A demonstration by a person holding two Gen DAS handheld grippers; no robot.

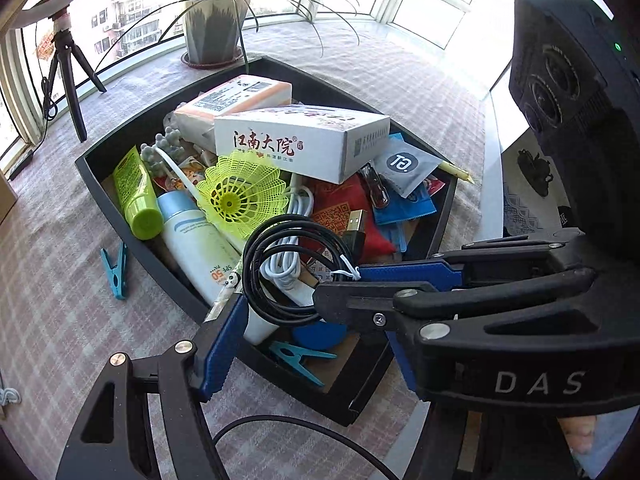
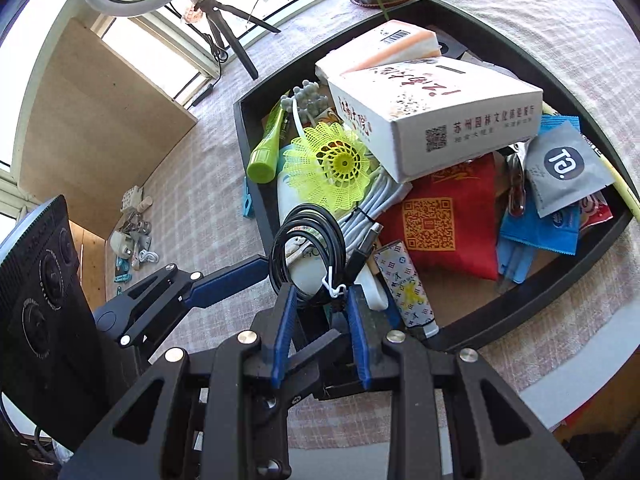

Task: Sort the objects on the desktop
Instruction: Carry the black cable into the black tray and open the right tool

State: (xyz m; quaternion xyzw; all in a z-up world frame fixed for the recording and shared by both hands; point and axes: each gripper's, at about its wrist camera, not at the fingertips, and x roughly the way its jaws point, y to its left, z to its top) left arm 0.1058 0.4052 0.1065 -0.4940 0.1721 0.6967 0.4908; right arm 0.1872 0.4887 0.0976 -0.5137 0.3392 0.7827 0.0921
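A black tray [image 1: 132, 236] [image 2: 532, 312] on the checked cloth holds many things: a white box [image 1: 296, 144] [image 2: 436, 120], a yellow shuttlecock [image 1: 240, 196] [image 2: 332, 168], a green tube [image 1: 136, 196], a sunscreen bottle [image 1: 196, 248], a red pouch [image 2: 444, 224] and white cables [image 2: 372, 208]. A coiled black USB cable [image 1: 288, 264] [image 2: 308, 248] hangs over the tray's near end. My right gripper [image 2: 320, 300] [image 1: 344, 284] is shut on the cable at its white tie. My left gripper [image 1: 280, 312] is open, with one finger [image 2: 228, 280] beside the coil.
A potted plant [image 1: 214, 24] stands behind the tray. A tripod [image 1: 68, 68] with a ring light stands at the far left. A blue clothes peg [image 1: 116, 270] lies on the cloth left of the tray, another [image 1: 298, 360] inside it. Small items [image 2: 134, 236] lie on the cloth at left.
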